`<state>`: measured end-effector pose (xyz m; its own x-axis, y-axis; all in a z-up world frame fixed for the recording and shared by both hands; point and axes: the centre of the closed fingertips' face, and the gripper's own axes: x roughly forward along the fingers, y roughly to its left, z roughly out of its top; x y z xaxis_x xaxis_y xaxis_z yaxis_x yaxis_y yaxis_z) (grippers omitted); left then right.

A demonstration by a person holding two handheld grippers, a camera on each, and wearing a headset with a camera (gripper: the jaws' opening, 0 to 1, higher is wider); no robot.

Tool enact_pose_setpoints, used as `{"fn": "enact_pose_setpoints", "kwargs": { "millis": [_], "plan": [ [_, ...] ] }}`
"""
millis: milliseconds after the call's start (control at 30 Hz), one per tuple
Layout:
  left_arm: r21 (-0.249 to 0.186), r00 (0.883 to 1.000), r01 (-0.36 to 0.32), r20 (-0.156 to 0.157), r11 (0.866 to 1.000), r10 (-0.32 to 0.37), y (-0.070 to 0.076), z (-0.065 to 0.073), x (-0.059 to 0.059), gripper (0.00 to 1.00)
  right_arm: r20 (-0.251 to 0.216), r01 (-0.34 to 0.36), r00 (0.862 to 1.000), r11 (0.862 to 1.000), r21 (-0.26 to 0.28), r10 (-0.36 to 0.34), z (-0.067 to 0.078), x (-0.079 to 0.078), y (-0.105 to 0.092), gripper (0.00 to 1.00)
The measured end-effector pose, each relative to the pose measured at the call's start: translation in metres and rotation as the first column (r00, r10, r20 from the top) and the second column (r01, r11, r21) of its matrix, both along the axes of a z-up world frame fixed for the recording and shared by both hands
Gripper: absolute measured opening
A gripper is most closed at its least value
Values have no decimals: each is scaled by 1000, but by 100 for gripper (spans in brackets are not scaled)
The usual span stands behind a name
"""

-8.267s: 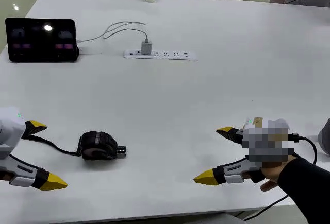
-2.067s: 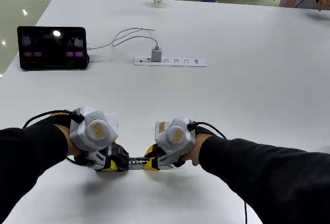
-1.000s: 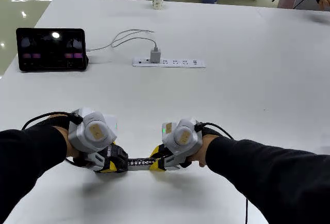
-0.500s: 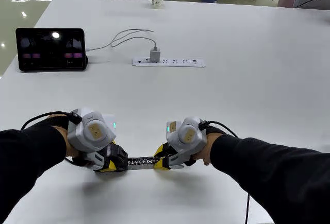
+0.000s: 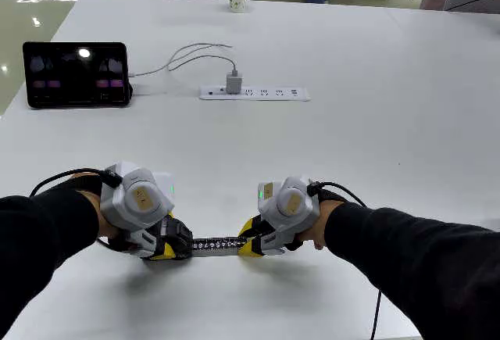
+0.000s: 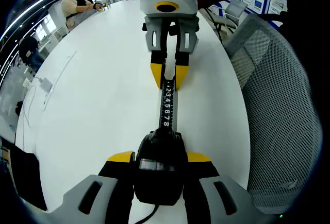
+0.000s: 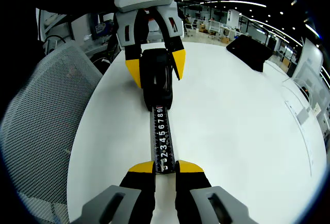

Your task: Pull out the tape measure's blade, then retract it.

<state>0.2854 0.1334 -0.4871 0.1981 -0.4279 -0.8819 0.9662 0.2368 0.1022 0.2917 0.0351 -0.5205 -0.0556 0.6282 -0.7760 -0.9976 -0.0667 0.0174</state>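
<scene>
The right claw [image 5: 248, 246] is clenched on the free end of the blade [image 7: 161, 136], its yellow tips pinching the strip flat between them. Compared with half a second back it sits a little further from the case [image 5: 178, 240], and a longer run of printed numbers shows between the two; in the right gripper view the digits count up to about nine before the strip disappears into the mouth of the case. The left claw [image 6: 160, 157] is grasping the black case itself, one yellow tip on each flank, and it has hardly budged; the case looks to be the anchor while the other end travels. To my eye the pull-out half of the job is under way, with only a short length drawn so far; the retraction is not yet begun.

Both claws lie low over the desk [image 5: 351, 121] and point straight at one another along the line of the blade. The forearms [image 5: 406, 246] come in on either side of the case, wrists turned inward and elbows spread wide. The case rests on the desk between them; well beyond it, the power strip [image 5: 254, 92] and the tablet [image 5: 76, 74] lie apart from the work.
</scene>
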Motion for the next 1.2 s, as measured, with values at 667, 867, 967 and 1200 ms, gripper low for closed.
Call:
{"fn": "enact_pose_setpoints", "kwargs": {
  "millis": [667, 867, 967, 1200],
  "plan": [
    [-2, 1000, -4, 2, 1000, 4, 0, -1, 1, 30, 2, 12, 1000, 1000, -8, -12, 1, 1, -13, 10],
    [-2, 1000, -4, 3, 1000, 4, 0, -1, 1, 30, 0, 12, 1000, 1000, -12, -12, 0, 2, -17, 10],
    [-3, 1000, -6, 2, 1000, 6, 0, -1, 1, 31, 3, 10, 1000, 1000, -15, -10, -1, 2, -19, 10],
    [-3, 1000, -7, 2, 1000, 7, 0, -1, 1, 31, 4, 14, 1000, 1000, -17, -14, 0, 3, -26, 10]
  ]
}}
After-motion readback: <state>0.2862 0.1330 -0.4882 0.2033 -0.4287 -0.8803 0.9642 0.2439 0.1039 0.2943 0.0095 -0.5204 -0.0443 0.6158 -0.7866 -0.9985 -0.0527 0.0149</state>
